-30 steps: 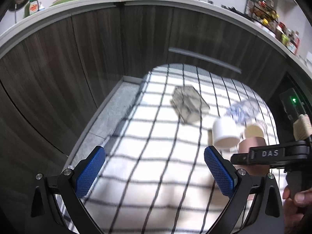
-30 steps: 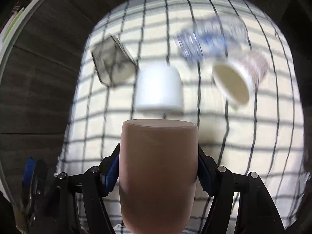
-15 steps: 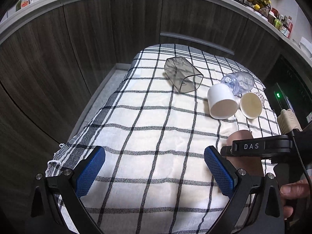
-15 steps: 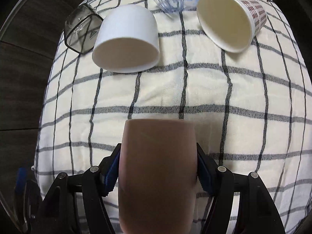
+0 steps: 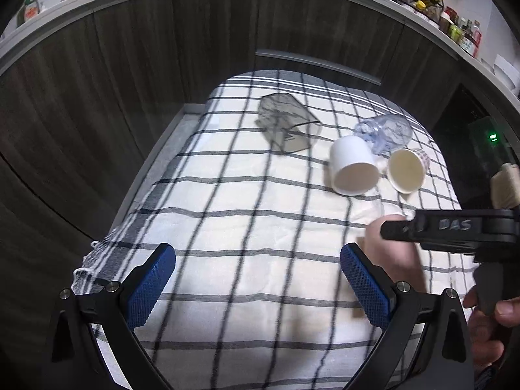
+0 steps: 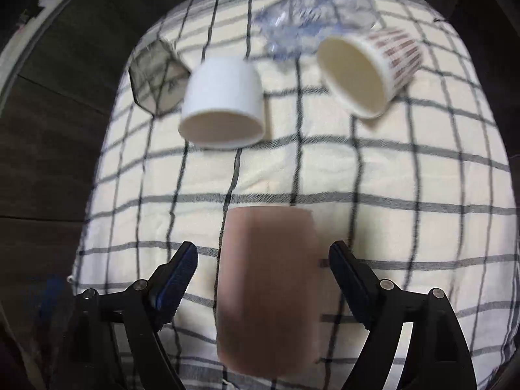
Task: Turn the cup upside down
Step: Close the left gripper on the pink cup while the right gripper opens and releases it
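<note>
My right tongs (image 6: 263, 276) are spread, with a gap on each side between the blue pads and the pink cup (image 6: 266, 289) that stands between them. The cup sits with its flat closed end up on the checked cloth (image 6: 390, 227), so its mouth faces down onto the fabric; it is blurred in the right wrist view. From the left wrist view the same pink cup (image 5: 395, 256) shows just beyond my left tongs' right finger, partly hidden by the black body of the right tongs (image 5: 455, 230).

My left tongs (image 5: 256, 286) are spread wide and hold nothing, hovering over the bare cloth (image 5: 243, 227) to the left of the pink cup.

Beyond the pink cup lies a white cup (image 6: 224, 100) on its side, its open mouth turned toward me. To the right of the white cup lies a cream paper cup with a reddish pattern (image 6: 367, 74), also on its side and mouth toward me, close beside the white one; I cannot tell whether they touch. Behind those two lies a clear plastic cup (image 6: 312, 16), tipped over. To the left of the white cup lies a smoky grey square container (image 6: 156, 78), on its side. In the left wrist view dark wood cabinet fronts (image 5: 130, 81) rise behind the cloth.
</note>
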A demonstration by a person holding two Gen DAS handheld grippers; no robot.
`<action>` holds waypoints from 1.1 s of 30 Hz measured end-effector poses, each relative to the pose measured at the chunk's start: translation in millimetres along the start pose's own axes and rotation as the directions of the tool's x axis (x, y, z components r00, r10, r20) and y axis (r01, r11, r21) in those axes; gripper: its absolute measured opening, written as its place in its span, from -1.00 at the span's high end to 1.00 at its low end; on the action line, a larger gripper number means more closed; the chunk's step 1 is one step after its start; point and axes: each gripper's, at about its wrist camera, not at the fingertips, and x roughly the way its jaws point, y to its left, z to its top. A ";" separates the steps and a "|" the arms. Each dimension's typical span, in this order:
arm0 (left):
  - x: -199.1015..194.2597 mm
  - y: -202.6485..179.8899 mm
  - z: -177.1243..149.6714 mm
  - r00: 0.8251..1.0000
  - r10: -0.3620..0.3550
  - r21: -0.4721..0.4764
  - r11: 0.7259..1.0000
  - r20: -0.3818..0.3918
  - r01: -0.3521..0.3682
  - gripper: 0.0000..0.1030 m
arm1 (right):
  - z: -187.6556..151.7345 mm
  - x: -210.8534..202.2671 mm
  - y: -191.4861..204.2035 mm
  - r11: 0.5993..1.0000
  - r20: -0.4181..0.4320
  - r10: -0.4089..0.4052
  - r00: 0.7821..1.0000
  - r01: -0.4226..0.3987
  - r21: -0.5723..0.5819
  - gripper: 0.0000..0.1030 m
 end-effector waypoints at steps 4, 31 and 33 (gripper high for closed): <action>2.8 -26.9 6.1 0.998 -0.041 0.039 0.998 -0.037 0.042 -1.00 | -3.6 -32.5 -27.4 0.999 0.072 0.021 0.997 -0.024 0.040 -0.63; 138.1 -168.1 39.3 0.641 0.064 0.185 0.975 -0.765 0.124 -0.99 | 27.9 -74.3 -116.9 0.995 0.050 0.001 0.999 -0.006 0.100 -0.71; 148.4 -168.0 38.0 0.610 0.067 0.177 0.977 -0.789 0.121 -0.99 | 34.3 -72.2 -119.4 0.995 0.048 0.006 0.999 -0.010 0.099 -0.71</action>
